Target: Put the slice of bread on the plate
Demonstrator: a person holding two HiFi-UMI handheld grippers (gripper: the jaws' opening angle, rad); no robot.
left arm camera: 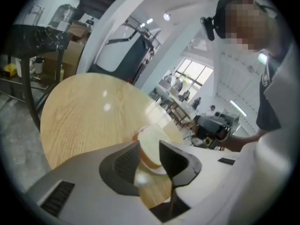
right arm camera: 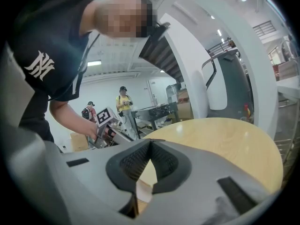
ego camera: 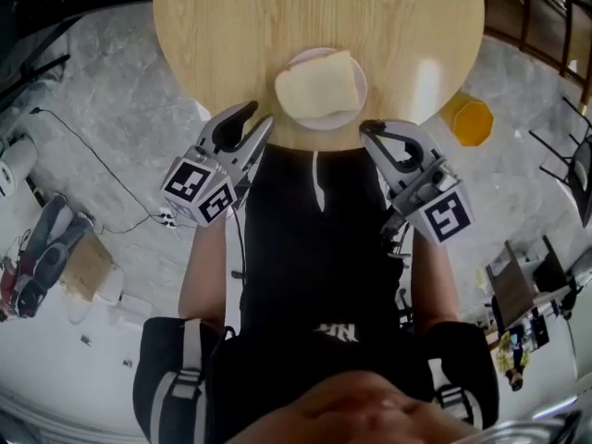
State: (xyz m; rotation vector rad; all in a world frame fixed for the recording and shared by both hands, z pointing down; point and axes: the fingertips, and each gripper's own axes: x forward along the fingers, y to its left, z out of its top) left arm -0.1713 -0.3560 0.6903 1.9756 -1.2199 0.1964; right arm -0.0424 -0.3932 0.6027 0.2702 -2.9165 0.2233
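Note:
A pale slice of bread (ego camera: 317, 86) lies on a small white plate (ego camera: 328, 122) near the front edge of the round wooden table (ego camera: 231, 26). My left gripper (ego camera: 261, 114) hovers at the table edge just left of the plate, jaws apart with nothing between the pads. In the left gripper view the bread (left arm camera: 151, 142) and plate (left arm camera: 160, 171) sit just beyond those jaws (left arm camera: 149, 146). My right gripper (ego camera: 367, 128) is at the table edge to the right of the plate. Its fingertips meet in the right gripper view (right arm camera: 150, 143), holding nothing.
A yellow hexagonal object (ego camera: 472, 121) stands on the marble floor right of the table. Shoes (ego camera: 37, 257) and cables lie on the floor at the left. Chairs stand at the far right (ego camera: 573, 174). People (right arm camera: 123, 100) stand far behind in the room.

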